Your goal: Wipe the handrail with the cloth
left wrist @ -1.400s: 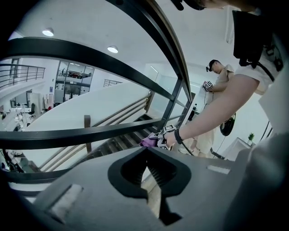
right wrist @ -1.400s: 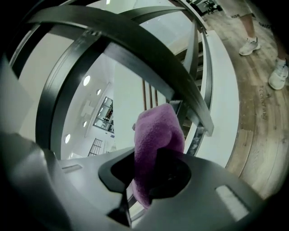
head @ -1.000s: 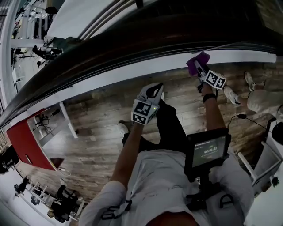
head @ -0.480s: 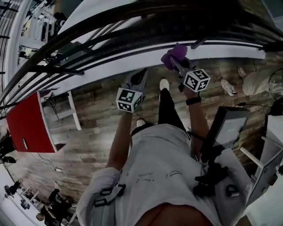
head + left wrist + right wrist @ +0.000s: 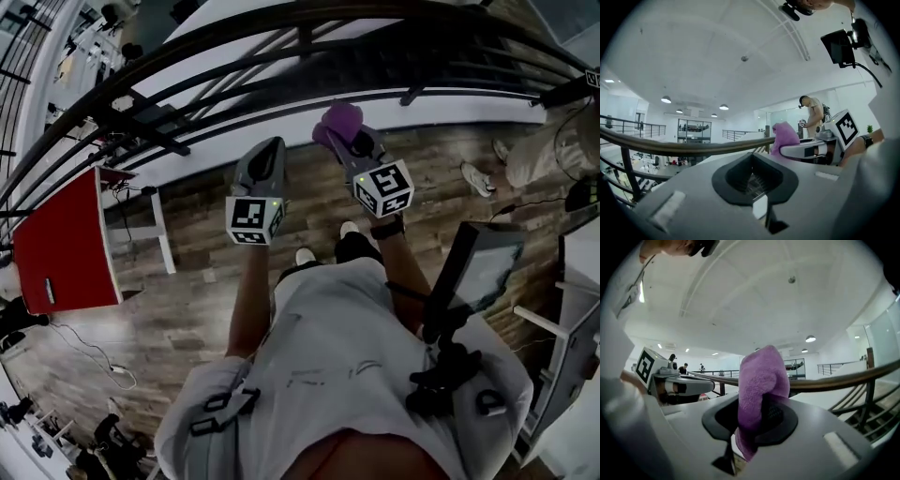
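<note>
A dark curved handrail (image 5: 234,37) runs across the top of the head view, with black balusters under it. My right gripper (image 5: 349,141) is shut on a purple cloth (image 5: 339,120) that sticks up from its jaws. In the right gripper view the cloth (image 5: 761,376) stands in front of the handrail (image 5: 834,379); whether they touch I cannot tell. My left gripper (image 5: 268,148) is shut and holds nothing, to the left of the right one and just short of the rail. In the left gripper view the handrail (image 5: 693,149) crosses ahead, and the cloth (image 5: 785,137) and right gripper (image 5: 811,150) show at the right.
A white ledge (image 5: 459,105) runs below the rail, above a wooden floor (image 5: 197,300). A red panel (image 5: 61,239) stands at the left. A screen on a mount (image 5: 478,267) hangs at my chest. Another person (image 5: 539,150) is at the right.
Both grippers have shifted left in the head view and drawn closer together, the right one still carrying the cloth. The view has swung, so more of the balusters shows.
</note>
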### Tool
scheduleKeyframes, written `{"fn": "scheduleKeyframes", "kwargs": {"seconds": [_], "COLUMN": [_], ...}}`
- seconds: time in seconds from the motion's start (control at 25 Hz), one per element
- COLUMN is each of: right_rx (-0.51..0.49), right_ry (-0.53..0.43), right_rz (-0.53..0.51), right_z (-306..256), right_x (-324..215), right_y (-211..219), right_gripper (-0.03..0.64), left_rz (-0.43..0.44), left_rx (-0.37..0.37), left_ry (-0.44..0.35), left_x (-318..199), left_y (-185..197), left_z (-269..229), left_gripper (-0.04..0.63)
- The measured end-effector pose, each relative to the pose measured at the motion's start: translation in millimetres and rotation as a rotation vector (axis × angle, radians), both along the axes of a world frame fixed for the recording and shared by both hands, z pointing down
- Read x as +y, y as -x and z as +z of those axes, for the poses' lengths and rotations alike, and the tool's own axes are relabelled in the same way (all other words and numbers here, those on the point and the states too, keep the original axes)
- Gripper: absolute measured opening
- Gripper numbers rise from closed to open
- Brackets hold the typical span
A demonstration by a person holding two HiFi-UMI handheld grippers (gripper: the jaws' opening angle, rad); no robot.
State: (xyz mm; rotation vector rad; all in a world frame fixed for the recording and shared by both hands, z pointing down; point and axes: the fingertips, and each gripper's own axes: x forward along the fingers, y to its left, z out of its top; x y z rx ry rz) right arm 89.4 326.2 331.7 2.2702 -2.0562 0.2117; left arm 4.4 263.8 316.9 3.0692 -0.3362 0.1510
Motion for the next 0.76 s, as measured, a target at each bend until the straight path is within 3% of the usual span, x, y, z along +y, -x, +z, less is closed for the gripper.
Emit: {"fn": "scheduleKeyframes", "kwargs": {"seconds": [0.36, 0.76], "right_rx": [0.096, 0.084], "right_ry": [-0.089, -0.087], "right_rz": [-0.042, 0.002], "right_z": [-63.3, -77.1], "right_x": [-10.5, 22.8], "right_y": [1.7, -33.9], "right_gripper": [0.071, 0.071], "left_rz": [-0.086, -0.062], "left_rx": [0.099, 0.1], "left_ry": [-0.063, -0.075], "left_x": [1.1, 38.1], "left_y": [-21.0, -46.5], "left_z": [-45.9, -59.5], "left_gripper": [-0.002, -0.002]}}
